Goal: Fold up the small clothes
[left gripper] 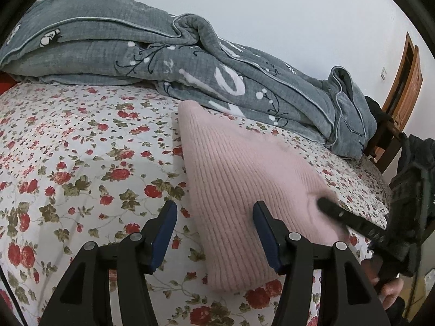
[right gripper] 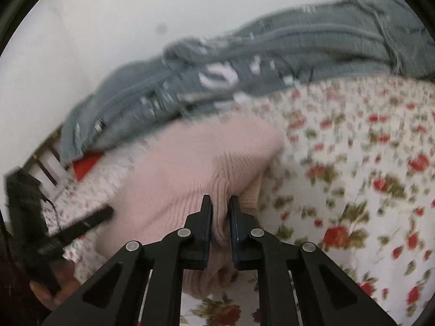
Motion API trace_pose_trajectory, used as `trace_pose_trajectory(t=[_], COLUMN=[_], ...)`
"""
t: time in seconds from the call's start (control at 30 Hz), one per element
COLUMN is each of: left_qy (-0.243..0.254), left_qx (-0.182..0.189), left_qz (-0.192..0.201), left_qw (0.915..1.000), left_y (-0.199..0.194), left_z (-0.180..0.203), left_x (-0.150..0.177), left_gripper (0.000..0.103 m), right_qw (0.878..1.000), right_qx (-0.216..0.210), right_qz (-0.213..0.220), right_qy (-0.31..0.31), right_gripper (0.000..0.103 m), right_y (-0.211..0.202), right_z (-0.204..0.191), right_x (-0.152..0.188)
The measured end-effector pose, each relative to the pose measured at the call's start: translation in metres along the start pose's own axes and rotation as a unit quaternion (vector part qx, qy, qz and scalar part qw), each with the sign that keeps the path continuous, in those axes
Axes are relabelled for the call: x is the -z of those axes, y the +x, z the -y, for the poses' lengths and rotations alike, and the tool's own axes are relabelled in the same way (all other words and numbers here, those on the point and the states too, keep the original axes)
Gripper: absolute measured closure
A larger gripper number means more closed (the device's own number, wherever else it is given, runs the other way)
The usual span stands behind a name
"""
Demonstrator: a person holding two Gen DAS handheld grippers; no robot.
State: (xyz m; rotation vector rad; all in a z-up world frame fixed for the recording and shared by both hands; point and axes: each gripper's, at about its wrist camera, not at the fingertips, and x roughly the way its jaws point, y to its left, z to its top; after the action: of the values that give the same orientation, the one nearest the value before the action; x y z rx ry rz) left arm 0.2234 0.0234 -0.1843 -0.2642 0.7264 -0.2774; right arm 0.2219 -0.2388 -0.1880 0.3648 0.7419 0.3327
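Right hand-held gripper (right gripper: 220, 203) pinches a fold of the pink sweater (right gripper: 195, 160) on the bed (right gripper: 353, 190); left hand-held gripper (left gripper: 214, 212) hovers half open, gripping nothing.

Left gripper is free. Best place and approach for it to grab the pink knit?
Take the pink knit at its near corner hanging over the floral sheet, coming low from the left. That edge is lifted, so the left gripper fingers can straddle it; the right gripper already pinches the other side.
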Motion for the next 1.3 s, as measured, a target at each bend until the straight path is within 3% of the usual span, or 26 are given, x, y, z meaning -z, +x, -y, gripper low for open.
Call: trace_pose_trajectory(t=[0.17, 0.33, 0.4, 0.47, 0.53, 0.6, 0.73, 0.8, 0.87, 0.97, 1.1, 1.2, 1.3], left_qy=[0.007, 0.014, 0.012, 0.01, 0.011, 0.01, 0.008, 0.008, 0.009, 0.007, 0.009, 0.012, 0.015], left_qx=[-0.002, -0.008, -0.006, -0.005, -0.005, -0.006, -0.004, -0.004, -0.006, -0.005, -0.004, -0.006, -0.012], left_qz=[-0.008, -0.008, -0.007, -0.008, -0.008, -0.008, -0.006, -0.005, -0.006, -0.007, -0.003, -0.01, -0.025], left_qw=[0.9999, 0.9998, 0.9999, 0.9999, 0.9999, 0.9999, 0.9999, 0.9999, 0.9999, 0.9999, 0.9999, 0.9999, 0.9995], left_y=[0.003, 0.002, 0.002, 0.002, 0.002, 0.002, 0.001, 0.0, 0.0, 0.0, -0.003, 0.0, 0.004], left_z=[0.002, 0.004, 0.004, 0.004, 0.004, 0.005, 0.003, 0.003, 0.003, 0.002, 0.001, 0.001, 0.004], left_x=[0.001, 0.001, 0.001, 0.001, 0.001, 0.001, 0.001, 0.001, 0.0, 0.0, -0.001, 0.0, -0.001], left_gripper=[0.047, 0.046, 0.046, 0.046, 0.046, 0.046, 0.046, 0.046, 0.046, 0.046, 0.046, 0.046, 0.046], right_qw=[1.0, 1.0, 0.999, 0.999, 0.998, 0.997, 0.992, 0.992, 0.995, 0.996, 0.995, 0.996, 0.995], right_qx=[0.01, 0.004, 0.0, -0.012, -0.029, -0.046, -0.062, -0.032, 0.023, 0.024, 0.018, 0.052, 0.086], right_qz=[0.011, 0.021, 0.028, 0.033, 0.038, 0.043, 0.097, 0.105, 0.074, 0.021, 0.043, 0.039, 0.027], right_qy=[-0.016, 0.003, 0.015, 0.031, 0.044, 0.047, 0.051, 0.055, 0.055, 0.082, 0.086, 0.067, 0.037], right_gripper=[0.086, 0.066, 0.064, 0.065, 0.092, 0.093, 0.096, 0.101, 0.102, 0.102, 0.1, 0.099, 0.09], right_y=[-0.004, -0.006, -0.006, -0.006, -0.007, -0.01, -0.032, -0.036, -0.025, -0.004, -0.016, -0.021, -0.027], right_z=[-0.006, 0.002, 0.007, 0.012, 0.016, 0.017, 0.019, 0.021, 0.024, 0.036, 0.039, 0.034, 0.025], right_x=[0.001, -0.002, -0.005, -0.007, -0.009, -0.009, -0.007, -0.007, -0.007, -0.006, -0.009, -0.008, -0.008])
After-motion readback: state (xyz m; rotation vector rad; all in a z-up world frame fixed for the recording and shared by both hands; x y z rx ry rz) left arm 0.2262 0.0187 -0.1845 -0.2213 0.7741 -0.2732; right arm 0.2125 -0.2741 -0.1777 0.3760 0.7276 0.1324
